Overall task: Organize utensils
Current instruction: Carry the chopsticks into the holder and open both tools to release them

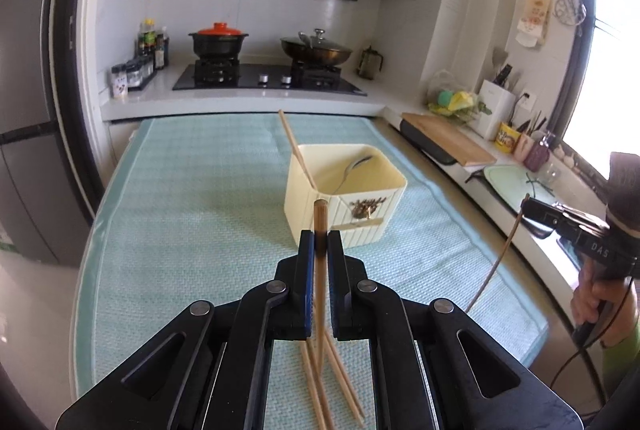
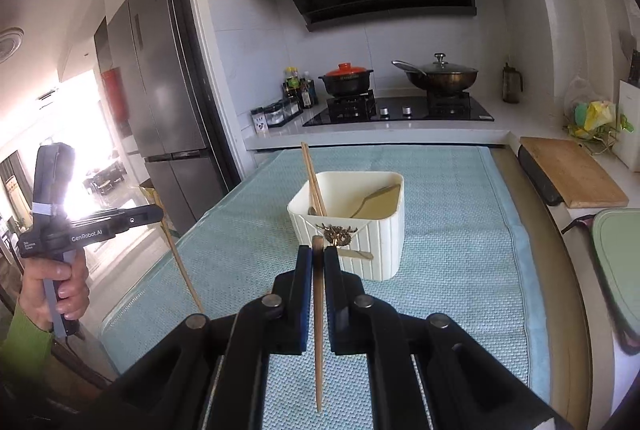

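My left gripper [image 1: 320,236] is shut on a pale wooden chopstick [image 1: 320,294], held upright above the teal mat [image 1: 180,210]. Two or three loose chopsticks [image 1: 340,386] lie on the mat beneath it. Ahead stands a cream square container [image 1: 396,206] with one chopstick [image 1: 296,150] leaning in it and a metal spoon [image 1: 356,166]. My right gripper [image 2: 318,254] is shut on another chopstick [image 2: 319,330], just short of the container [image 2: 372,250]. Each wrist view shows the other gripper, right [image 1: 527,207] and left [image 2: 160,212], with its chopstick hanging down.
Behind the mat is a gas hob [image 1: 268,78] with a red-lidded pot [image 1: 218,40] and a lidded wok [image 1: 316,48]. A wooden cutting board [image 2: 572,170] and a sink area [image 1: 516,186] lie to the right. A grey fridge [image 2: 160,90] stands left.
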Tool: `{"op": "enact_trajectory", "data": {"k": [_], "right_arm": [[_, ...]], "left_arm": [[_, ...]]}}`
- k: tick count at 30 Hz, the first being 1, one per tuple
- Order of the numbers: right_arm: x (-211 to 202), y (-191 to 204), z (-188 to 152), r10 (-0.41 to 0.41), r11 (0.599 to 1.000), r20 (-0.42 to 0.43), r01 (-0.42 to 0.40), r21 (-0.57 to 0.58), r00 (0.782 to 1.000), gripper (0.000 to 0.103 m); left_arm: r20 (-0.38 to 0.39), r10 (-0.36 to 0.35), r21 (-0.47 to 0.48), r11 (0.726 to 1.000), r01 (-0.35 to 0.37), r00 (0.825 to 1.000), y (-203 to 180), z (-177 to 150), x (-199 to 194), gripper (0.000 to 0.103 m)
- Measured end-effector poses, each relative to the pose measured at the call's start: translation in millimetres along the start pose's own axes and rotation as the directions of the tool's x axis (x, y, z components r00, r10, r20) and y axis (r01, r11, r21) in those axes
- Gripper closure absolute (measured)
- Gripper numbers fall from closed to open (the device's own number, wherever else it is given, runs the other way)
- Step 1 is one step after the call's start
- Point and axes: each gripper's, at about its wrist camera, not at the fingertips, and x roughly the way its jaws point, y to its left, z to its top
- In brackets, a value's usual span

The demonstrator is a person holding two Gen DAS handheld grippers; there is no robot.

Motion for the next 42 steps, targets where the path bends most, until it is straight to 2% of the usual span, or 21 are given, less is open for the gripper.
{"op": "enact_trajectory", "data": {"k": [14, 20, 26, 32, 36, 39, 42], "right_arm": [[-26.9, 9.8, 16.1, -0.014, 1.000, 0.099, 0.017, -0.025, 0.995, 0.097], [-31.3, 12.7, 42.3, -0.019, 0.998, 0.153, 0.027, -0.055, 0.988, 0.097], [-25.5, 16.7, 86.3, -0.018, 0.994, 0.215, 0.040, -0.098, 0.976, 0.097], [-2.7, 20.9, 136.2, -0.027, 0.988, 0.284, 0.068, -0.136, 0.959, 0.097], [25.6, 18.9, 161.3, -0.032, 0.986, 0.309, 0.081, -0.148, 0.951, 0.097], [57.3, 13.9, 168.1, -0.027, 0.986, 0.279, 0.073, -0.153, 0.960, 0.097], [99.7, 6.2, 162.3, -0.013, 0.987, 0.196, 0.043, -0.152, 0.980, 0.097]], "left_arm": [[0.066, -0.017, -0.013, 1.000, 0.018, 0.998, -8.6, 13.0, -13.6, 0.099], [0.108, -0.022, -0.014, 1.000, 0.023, 0.994, -10.6, 39.4, -15.8, 0.099], [0.178, -0.023, -0.012, 1.000, 0.026, 0.984, -13.9, 83.3, -13.2, 0.099], [0.249, -0.009, -0.029, 0.999, 0.017, 0.969, -17.7, 132.3, 6.5, 0.099], [0.262, 0.017, -0.052, 0.999, -0.003, 0.965, -16.9, 150.2, 34.0, 0.099], [0.233, 0.031, -0.075, 0.997, -0.014, 0.972, -13.2, 152.3, 63.0, 0.099], [0.175, 0.042, -0.101, 0.995, -0.025, 0.984, -6.8, 146.2, 95.4, 0.099]]}}
